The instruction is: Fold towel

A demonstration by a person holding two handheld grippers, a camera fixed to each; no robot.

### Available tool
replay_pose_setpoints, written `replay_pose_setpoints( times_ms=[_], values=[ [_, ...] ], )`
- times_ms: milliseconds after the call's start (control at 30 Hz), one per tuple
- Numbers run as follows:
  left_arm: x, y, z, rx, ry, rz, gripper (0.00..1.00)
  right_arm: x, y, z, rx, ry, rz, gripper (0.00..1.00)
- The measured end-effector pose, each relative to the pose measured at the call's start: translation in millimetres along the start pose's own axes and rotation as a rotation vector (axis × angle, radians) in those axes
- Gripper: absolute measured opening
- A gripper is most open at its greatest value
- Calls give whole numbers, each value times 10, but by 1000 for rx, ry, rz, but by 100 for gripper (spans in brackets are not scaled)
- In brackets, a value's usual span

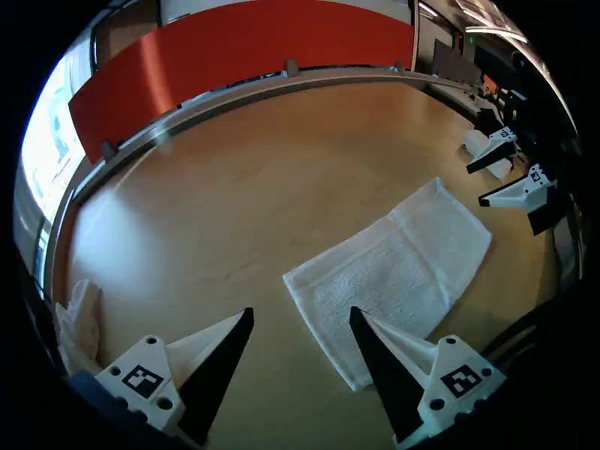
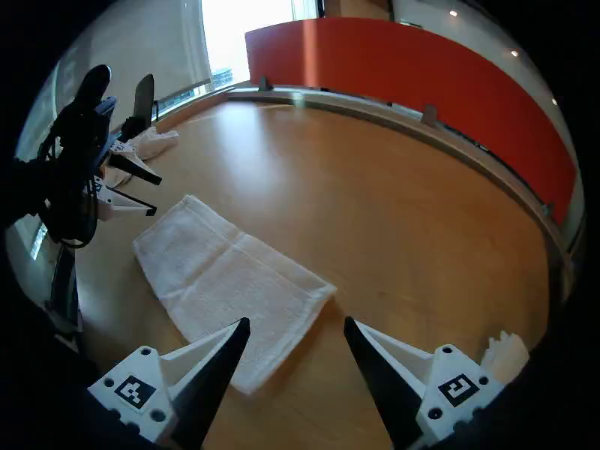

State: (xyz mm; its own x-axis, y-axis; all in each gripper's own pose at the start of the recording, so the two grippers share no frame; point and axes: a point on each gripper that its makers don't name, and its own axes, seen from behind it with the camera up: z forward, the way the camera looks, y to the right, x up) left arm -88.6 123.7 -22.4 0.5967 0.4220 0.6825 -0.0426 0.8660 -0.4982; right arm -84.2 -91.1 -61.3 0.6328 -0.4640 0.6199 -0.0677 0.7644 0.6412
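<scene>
Now: towel flat on table, both grippers open at its ends

1. Table [image 1: 262, 187]. Wooden, pale, broad. Bare over most of its top, leaving room to work.

2. Panel [image 1: 247, 52]. Red, upright along the far edge, well apart from the items below.

3. Towel [image 1: 390, 270]. White terry, laid flat toward the front of the table, between the two grippers. Oriented with a short end toward each, likely for taking both ends at once. Faint crease across the width in the left gripper view. Possibly folded once already, though not certain.

4. Left gripper [image 1: 300, 352]. Spread wide, holding nothing. Low at one short end, with one fingertip over the towel's edge. Contact impossible to judge. Seemingly lined up on a near corner.

5. Right gripper [image 2: 296, 360]. Likewise spread and empty. Posted at the opposite short end, with one fingertip overlapping the towel near its corner.

6. Cloth [image 1: 75, 322] and second cloth [image 2: 506, 351]. Small, white, crumpled. One just outside each gripper at the table's sides, apart from the towel. Presumably set aside to keep the work area free.

Next step, by judgement: pinching an end and carrying it over to the other. Likely difficulty: a thin edge lying flat on smooth wood, hard to get a finger under.
</scene>
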Motion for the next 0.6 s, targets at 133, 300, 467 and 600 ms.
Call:
replay_pose_setpoints(
  times_ms=[133,300,467,600],
  values=[
    [-38,8,-52,4,3,-3,95,-30,-37,-42,4,4,-3,97],
    [-113,16,-133,12,9,-15,95,-90,-92,-97,9,5,-10,97],
    [-231,24,-234,23,12,-37,95,-169,-152,-166,10,6,-11,97],
    [-332,19,-321,32,13,-48,95,-241,-208,-232,12,9,-9,97]
  ],
)
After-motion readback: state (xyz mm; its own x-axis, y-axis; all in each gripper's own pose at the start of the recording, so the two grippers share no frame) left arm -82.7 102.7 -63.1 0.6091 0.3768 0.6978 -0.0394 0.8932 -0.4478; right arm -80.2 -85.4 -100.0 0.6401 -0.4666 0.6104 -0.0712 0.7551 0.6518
